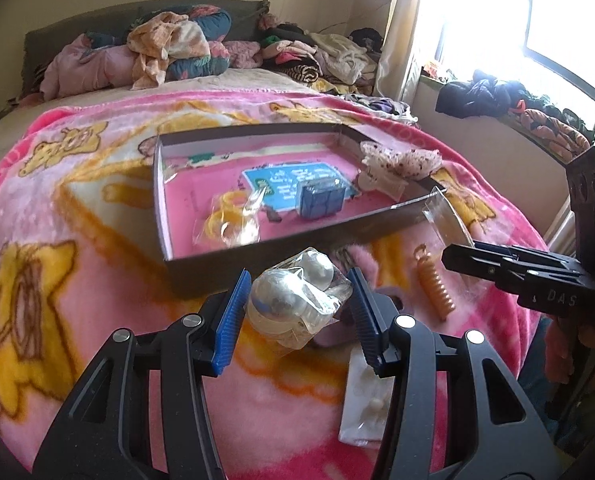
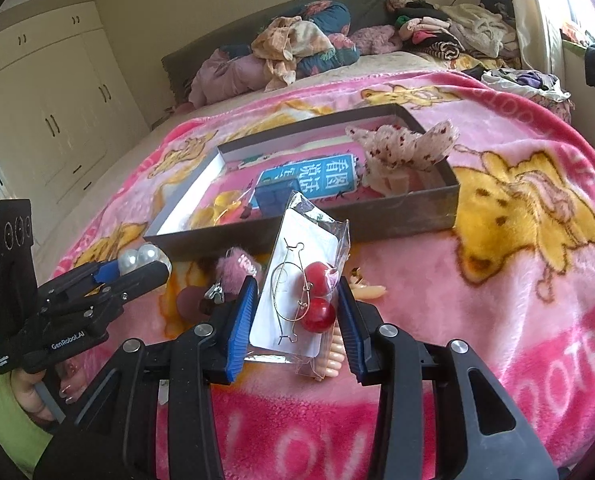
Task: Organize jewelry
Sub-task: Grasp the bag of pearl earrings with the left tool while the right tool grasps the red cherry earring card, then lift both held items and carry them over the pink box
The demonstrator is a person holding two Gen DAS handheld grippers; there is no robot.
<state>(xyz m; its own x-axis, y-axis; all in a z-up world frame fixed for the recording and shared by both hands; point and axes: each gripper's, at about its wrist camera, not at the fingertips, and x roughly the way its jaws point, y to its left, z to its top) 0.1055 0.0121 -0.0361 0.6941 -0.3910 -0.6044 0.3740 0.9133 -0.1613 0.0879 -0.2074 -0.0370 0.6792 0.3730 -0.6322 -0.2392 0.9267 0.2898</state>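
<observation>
Your left gripper (image 1: 297, 312) clasps the pearl bag (image 1: 295, 302) and your right gripper (image 2: 295, 316) clasps the cherry earring packet (image 2: 301, 280), both just at six o'clock of the box (image 2: 409, 216).

Bed w/ pink cartoon blanket (image 2: 537, 280) spread over it; yellow bear prints, "LOV" lettering at near edge. Shallow dark box (image 2: 417, 216) sits mid-blanket. Just in front of box on blanket: pink fuzzy hair clip (image 2: 241, 266), orange spiral hair tie (image 1: 435, 286), white earring card (image 1: 367, 408), peach comb-like piece (image 2: 371, 291), partly hidden. Far end: bare beige sheet (image 2: 377, 62), then heaped clothes & bedding (image 2: 297, 44) along dark headboard (image 2: 225, 36).
</observation>
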